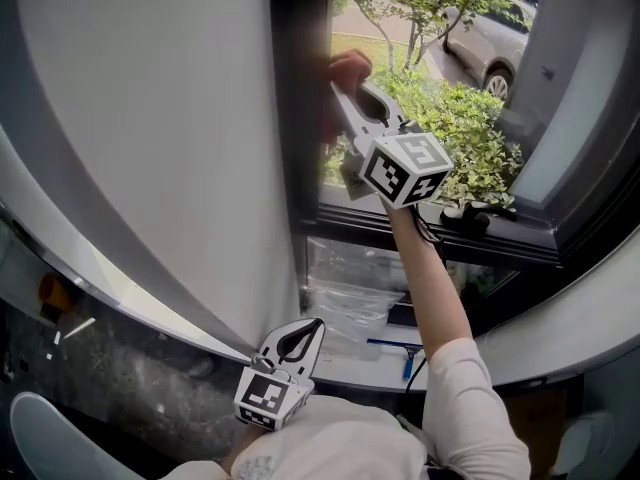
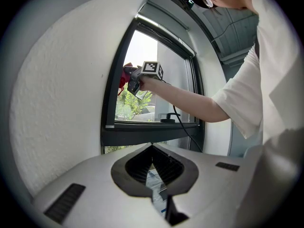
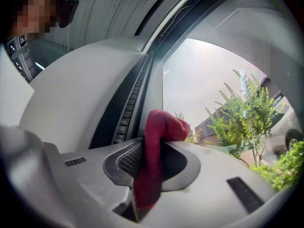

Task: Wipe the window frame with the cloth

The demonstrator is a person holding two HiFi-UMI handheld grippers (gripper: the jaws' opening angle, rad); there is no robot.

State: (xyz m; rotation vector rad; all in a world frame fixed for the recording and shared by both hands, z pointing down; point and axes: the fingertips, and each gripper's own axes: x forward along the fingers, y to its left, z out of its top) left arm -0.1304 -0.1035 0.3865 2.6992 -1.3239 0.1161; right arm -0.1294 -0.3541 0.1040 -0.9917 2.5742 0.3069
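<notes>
- Wiping looks under way: the right gripper [image 3: 153, 148] jaws clamp the red cloth [image 3: 159, 127] at 12 o'clock in the head view, just beside the dark window frame [image 1: 298, 98].
- The left gripper [image 1: 297, 343] sits at 6 o'clock, jaws together and empty.
- The next move probably calls for dragging the cloth along the frame while keeping contact.

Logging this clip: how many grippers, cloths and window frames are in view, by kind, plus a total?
Grippers: 2, left gripper and right gripper
Cloths: 1, red cloth held in the right jaws
Window frames: 1, window frame
Total: 4
</notes>
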